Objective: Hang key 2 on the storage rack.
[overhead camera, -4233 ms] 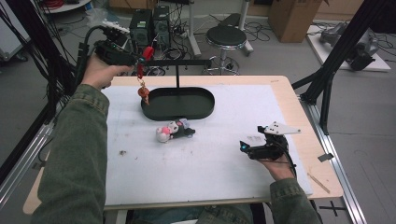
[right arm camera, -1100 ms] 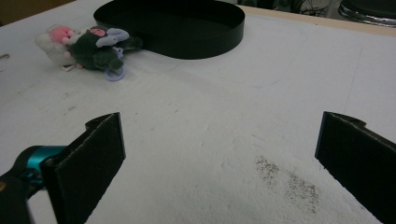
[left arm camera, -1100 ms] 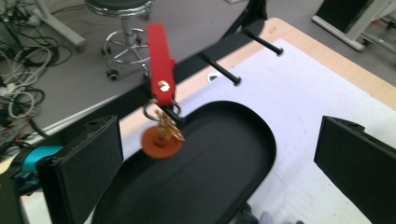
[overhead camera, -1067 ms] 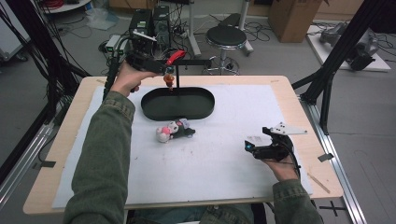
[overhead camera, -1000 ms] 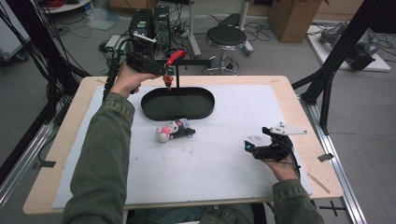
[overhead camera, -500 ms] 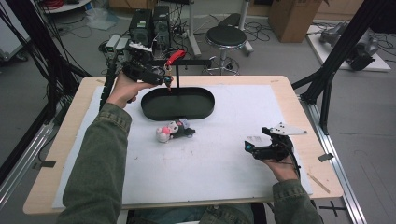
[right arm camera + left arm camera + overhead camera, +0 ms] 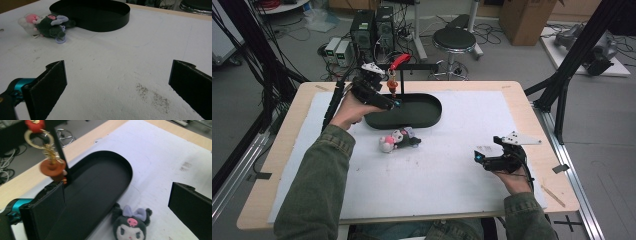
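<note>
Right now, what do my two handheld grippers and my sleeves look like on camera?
Both are black. The left gripper and the right gripper each carry a grey three-cornered plate on top and a teal-blue accent near the jaws. The jaws are flat, black, rectangular blocks. A black cable trails from the left gripper. Both sleeves are olive green.

Matt black plastic tray (image 7: 100,182), fuzzy plush toy (image 7: 130,226), gold metal keyring (image 7: 38,137)

plush toy (image 7: 398,140) before tray (image 7: 422,115) (touching), keychain (image 7: 392,85) above
</note>
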The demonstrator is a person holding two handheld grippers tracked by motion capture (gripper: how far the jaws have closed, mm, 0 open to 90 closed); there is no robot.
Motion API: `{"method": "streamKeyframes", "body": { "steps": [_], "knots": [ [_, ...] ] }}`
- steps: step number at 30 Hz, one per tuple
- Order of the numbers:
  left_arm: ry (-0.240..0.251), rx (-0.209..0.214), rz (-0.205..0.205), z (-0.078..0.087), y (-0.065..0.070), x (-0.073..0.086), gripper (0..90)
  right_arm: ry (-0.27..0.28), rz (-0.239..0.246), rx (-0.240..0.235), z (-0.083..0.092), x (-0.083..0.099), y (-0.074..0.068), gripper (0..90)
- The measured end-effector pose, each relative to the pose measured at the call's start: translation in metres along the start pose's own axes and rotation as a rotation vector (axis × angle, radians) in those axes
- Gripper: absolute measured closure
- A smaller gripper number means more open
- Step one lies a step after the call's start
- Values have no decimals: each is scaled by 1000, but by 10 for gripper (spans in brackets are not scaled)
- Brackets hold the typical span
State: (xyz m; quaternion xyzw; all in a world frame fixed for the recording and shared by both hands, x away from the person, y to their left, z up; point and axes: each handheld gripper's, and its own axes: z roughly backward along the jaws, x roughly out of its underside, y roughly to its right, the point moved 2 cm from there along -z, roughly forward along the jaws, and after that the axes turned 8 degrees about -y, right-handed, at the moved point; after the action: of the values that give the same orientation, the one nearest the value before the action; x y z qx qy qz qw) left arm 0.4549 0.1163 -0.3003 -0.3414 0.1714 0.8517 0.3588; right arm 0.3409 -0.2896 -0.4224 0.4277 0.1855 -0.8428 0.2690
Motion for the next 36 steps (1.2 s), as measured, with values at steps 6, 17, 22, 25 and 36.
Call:
{"method": "streamKeyframes", "body": {
  "steps": [6, 17, 22, 25, 36],
  "knots": [
    [-36, 7, -50, -7, 16, 6, 17, 3, 5, 1, 0, 0, 0, 5],
    [-89, 25, -139, -23, 43, 22, 17, 3, 8, 1, 0, 0, 0, 5],
    [-111, 24, -150, -30, 47, 30, 17, 0, 3, 2, 0, 0, 0, 5],
    [-110, 19, -148, -33, 47, 34, 17, 4, 16, 5, -1, 0, 1, 6],
    [-123, 0, -99, -41, 35, 52, 17, -2, 18, 10, -1, 0, 1, 5]
  ]
}}
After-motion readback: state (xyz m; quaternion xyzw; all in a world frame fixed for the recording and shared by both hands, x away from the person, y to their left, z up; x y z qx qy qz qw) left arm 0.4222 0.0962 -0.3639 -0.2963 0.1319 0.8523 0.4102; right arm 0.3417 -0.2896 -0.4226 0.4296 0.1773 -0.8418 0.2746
